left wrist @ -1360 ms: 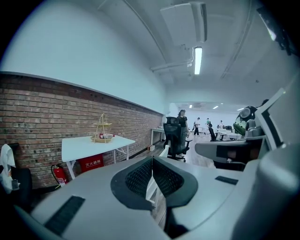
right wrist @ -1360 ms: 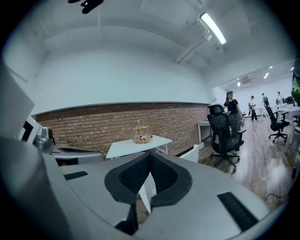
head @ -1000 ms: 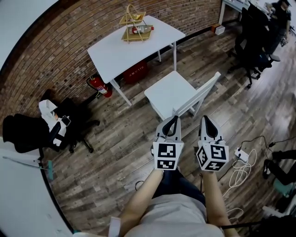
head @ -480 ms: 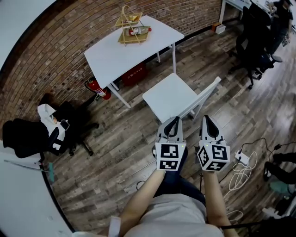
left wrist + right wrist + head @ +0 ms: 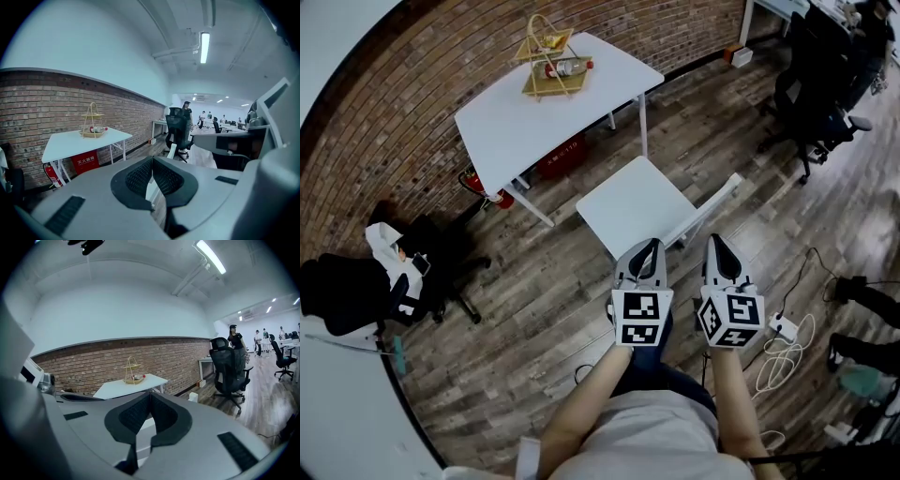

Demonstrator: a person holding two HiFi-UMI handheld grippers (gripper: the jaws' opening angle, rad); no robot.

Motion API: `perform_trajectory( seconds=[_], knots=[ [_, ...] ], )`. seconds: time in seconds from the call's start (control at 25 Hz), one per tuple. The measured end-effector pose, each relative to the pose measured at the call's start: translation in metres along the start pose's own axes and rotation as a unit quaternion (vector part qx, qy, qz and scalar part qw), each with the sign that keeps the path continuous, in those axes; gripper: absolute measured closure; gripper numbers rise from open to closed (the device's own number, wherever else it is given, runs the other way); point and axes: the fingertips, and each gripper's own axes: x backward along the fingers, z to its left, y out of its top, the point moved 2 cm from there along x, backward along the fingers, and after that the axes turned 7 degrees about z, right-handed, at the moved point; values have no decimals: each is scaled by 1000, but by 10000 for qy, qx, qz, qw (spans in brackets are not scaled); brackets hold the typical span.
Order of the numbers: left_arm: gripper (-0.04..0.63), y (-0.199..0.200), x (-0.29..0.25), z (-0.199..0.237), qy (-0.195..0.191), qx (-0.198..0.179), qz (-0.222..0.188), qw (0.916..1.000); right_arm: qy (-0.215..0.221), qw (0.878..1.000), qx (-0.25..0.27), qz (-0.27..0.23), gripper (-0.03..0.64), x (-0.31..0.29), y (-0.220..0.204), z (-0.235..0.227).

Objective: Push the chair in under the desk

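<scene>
At the centre of the head view, I saw the white chair [image 5: 633,199] standing out from the white worktop [image 5: 534,127], which lay toward the upper left with a tiered basket [image 5: 548,61] on it. Just below the chair's backrest I held the left gripper [image 5: 651,244] and right gripper [image 5: 714,241] side by side, each pressed together on nothing. I could not tell whether either touched the chair.

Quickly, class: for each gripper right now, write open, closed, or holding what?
Left gripper: closed, holding nothing.
Right gripper: closed, holding nothing.
</scene>
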Motion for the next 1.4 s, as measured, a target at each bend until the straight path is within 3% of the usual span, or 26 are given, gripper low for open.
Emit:
perform_trajectory(
  seconds=[0.52,0.84,1.16,1.4],
  knots=[
    [578,31,-83,24,35,274,277,9992,287,9987,197,384,601,-104,31,-38],
    [578,40,-109,39,174,378,289,9987,584,9966,302,494,601,-147,42,-36],
    [578,38,-113,54,622,703,304,9951,1161,9895,520,685,601,-169,42,-27],
    [580,32,-112,65,1234,1082,348,9858,1895,9734,881,940,601,-189,44,-26]
  ],
)
